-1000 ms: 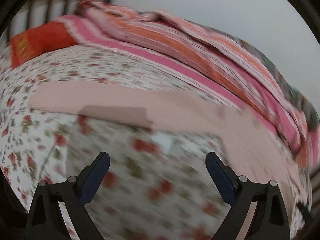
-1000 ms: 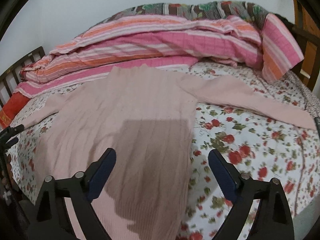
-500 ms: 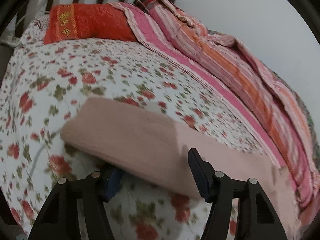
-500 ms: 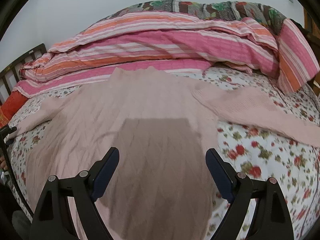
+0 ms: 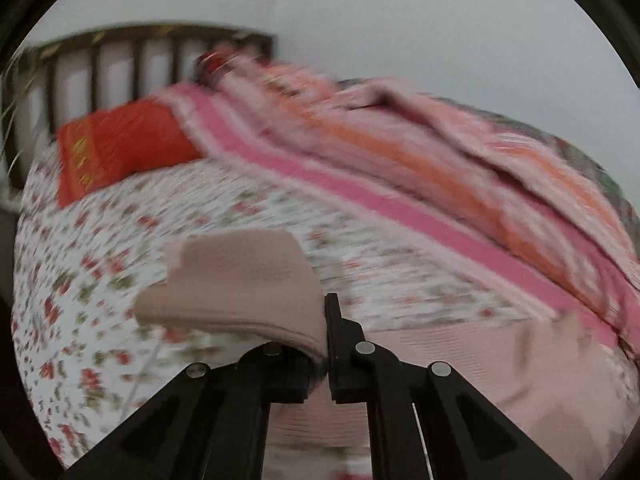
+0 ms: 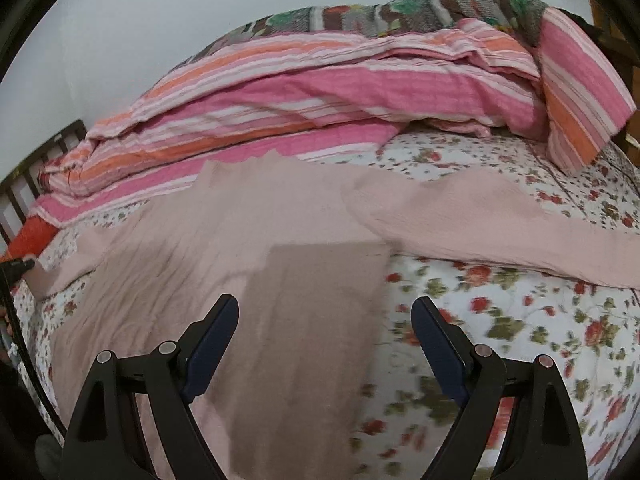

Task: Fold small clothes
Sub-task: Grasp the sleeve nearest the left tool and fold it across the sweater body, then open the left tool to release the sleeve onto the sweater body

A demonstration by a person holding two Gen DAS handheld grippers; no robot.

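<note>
A pale pink knit sweater (image 6: 240, 240) lies flat on the floral bedspread (image 6: 500, 320), its right sleeve (image 6: 480, 224) stretched out to the right. In the left wrist view my left gripper (image 5: 325, 344) is shut on the cuff end of the left sleeve (image 5: 240, 284), which is lifted off the bed and sticks up to the left of the jaws. The sweater's body (image 5: 500, 364) spreads to the right behind them. My right gripper (image 6: 325, 336) hangs open above the sweater's lower right edge, with nothing pinched between its fingers.
A rolled pink and orange striped quilt (image 6: 340, 92) lies along the far side of the bed. A red pillow (image 5: 120, 152) rests by the dark slatted headboard (image 5: 140, 52). A grey wall stands behind. In the right wrist view the other gripper's tip (image 6: 18, 266) shows at the left edge.
My left gripper went from wide open to shut on the sleeve end and lifted it off the bed. My right gripper shifted right over the sweater and stayed open.
</note>
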